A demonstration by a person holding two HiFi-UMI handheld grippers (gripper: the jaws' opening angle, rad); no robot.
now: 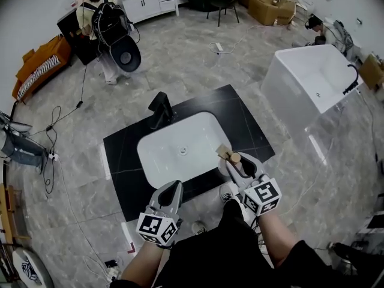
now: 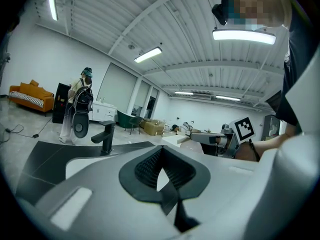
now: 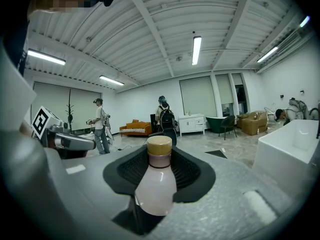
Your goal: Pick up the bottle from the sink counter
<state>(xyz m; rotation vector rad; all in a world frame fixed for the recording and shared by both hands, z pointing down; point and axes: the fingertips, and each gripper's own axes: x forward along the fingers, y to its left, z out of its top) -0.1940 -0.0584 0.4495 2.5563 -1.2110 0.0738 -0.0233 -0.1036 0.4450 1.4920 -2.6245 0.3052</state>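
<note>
My right gripper (image 1: 238,167) is shut on a small pale pink bottle with a tan cap (image 1: 236,158), held over the near right rim of the white basin (image 1: 174,155). In the right gripper view the bottle (image 3: 156,184) stands upright between the dark pads (image 3: 195,171), cap pointing away from the camera. My left gripper (image 1: 170,192) hangs at the near edge of the black sink counter (image 1: 123,155). In the left gripper view its pads (image 2: 145,170) meet with nothing between them. A small tan piece (image 1: 224,151) lies just beyond the cap; what it is I cannot tell.
A black faucet (image 1: 160,108) stands at the basin's far side. A white bathtub (image 1: 312,80) sits to the right. A person with a backpack (image 1: 105,20) stands far left, near an orange sofa (image 1: 39,65). Cables trail across the marble floor (image 1: 66,113).
</note>
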